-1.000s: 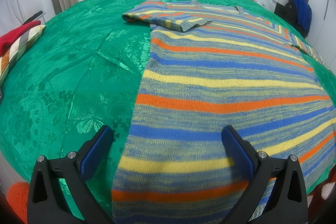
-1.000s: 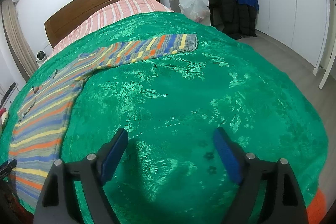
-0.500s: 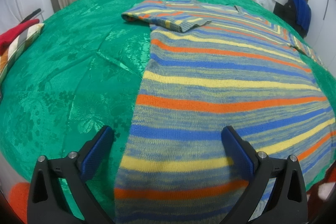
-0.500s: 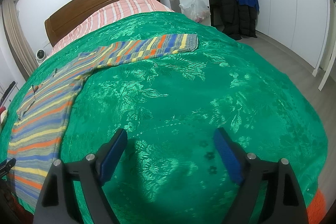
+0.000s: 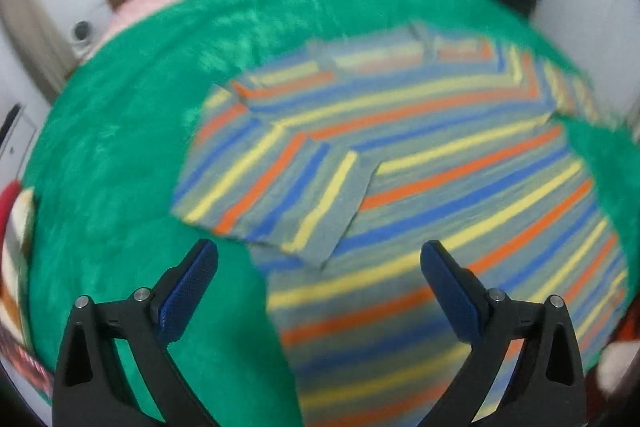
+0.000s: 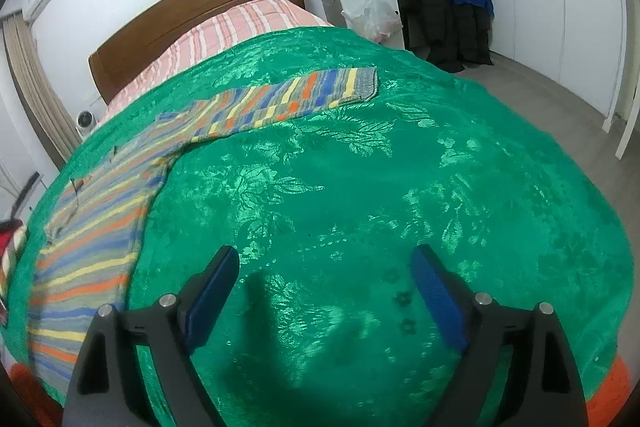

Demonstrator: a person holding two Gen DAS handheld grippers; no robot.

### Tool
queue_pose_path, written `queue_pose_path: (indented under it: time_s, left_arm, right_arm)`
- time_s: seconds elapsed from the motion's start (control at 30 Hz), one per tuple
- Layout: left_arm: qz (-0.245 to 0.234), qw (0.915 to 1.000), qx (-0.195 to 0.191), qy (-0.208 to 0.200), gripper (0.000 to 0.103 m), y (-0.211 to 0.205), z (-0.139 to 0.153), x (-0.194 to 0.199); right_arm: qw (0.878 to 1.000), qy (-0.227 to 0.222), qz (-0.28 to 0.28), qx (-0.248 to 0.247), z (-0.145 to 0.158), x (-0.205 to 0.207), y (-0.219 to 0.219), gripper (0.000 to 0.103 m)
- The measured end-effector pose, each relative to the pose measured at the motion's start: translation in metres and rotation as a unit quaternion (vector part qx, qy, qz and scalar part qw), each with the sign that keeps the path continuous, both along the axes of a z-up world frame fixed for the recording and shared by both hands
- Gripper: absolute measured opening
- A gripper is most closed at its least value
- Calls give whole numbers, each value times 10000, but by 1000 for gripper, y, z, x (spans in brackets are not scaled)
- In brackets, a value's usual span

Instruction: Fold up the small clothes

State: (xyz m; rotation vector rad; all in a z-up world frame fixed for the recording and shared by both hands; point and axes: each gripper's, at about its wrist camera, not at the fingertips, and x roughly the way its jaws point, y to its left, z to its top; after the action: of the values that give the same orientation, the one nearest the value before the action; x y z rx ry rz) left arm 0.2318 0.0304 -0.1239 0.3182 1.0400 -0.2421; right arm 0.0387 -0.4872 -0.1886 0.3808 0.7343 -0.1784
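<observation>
Left tool (image 5: 319, 259) spread wide, empty, above striped sweater (image 5: 432, 167) lying flat on green bedspread (image 5: 112, 147), one sleeve folded in. Right tool (image 6: 324, 267) wide apart, empty, over bare bedspread.

Left hand-held gripper (image 5: 319, 259): jaws spread wide, nothing between the blue pads (image 5: 192, 287), fingers pointing forward. Right hand-held gripper (image 6: 325, 269): jaws equally wide apart, empty, blue pads (image 6: 436, 301) facing each other, fingers level.

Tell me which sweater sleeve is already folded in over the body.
The sleeve nearest the left gripper: folded sleeve lies across the striped sweater. The outstretched sleeve lies flat on the green bedspread.
</observation>
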Motion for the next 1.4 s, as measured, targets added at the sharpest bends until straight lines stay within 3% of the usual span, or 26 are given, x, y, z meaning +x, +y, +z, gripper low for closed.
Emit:
queue_pose_path:
  time_s: [0.07,0.13,0.17,0.2,0.23,0.27,0.37,0.43,0.5,0.57,0.67,0.73,0.87,0.97,1.03,1.2,1.4]
  left_arm:
    - [-164,9989,417,113,100,-11,-24,16]
    - [-149,9978,628,180,88,-13,-44,28]
    - [-77,9983,517,251,70,-10,-48,34]
    - [69,9992,262,288,31,-3,-47,39]
    - [305,9989,71,343,8,7,-43,44]
    - [470,9981,-183,367,4,17,-35,47]
    - [1025,9926,-646,-97,3,56,1,50]
    - [1824,9747,-1240,-355,2,114,29,55]
    - [2460,9571,-1442,-506,2,161,41,58]
    - [3010,9409,-1475,-477,1,204,38,60]
    - [3531,9240,-1427,-347,1,245,19,59]
    - [3784,9147,-1376,-337,1,263,9,51]
    - [4312,8885,-1544,-285,0,293,-8,33]
    - [4558,8713,-1809,-174,0,310,-21,22]
    - [4604,8671,-1899,-95,0,314,-27,18]
    - [4620,8673,-1852,-101,0,316,-32,14]
    - [4574,8747,-1600,7,0,310,-39,14]
  right_arm:
    - [10000,-25,-6,66,0,-2,-2,87]
    - [10000,-19,3,54,1,-3,-1,87]
    - [10000,-18,6,52,1,-3,-1,87]
    - [10000,-17,8,59,1,-3,-2,87]
    - [10000,-18,7,66,1,-3,-1,87]
    - [10000,-23,2,80,1,-3,-2,87]
    - [10000,-25,0,86,1,-2,-2,87]
    - [10000,-28,1,88,1,-3,-2,87]
    - [9999,-45,-6,114,1,-4,-2,87]
    - [9999,-52,-19,130,0,-4,-3,87]
    - [10000,-20,-13,47,0,-3,0,88]
    - [10000,1,-9,-12,0,-2,2,88]
    - [10000,26,7,-75,0,0,5,88]
    - [9999,55,13,-147,-1,0,6,88]
    - [9998,63,9,-173,-1,0,7,89]
    - [9996,92,30,-254,-2,1,8,90]
    - [9997,84,38,-244,-2,1,7,90]
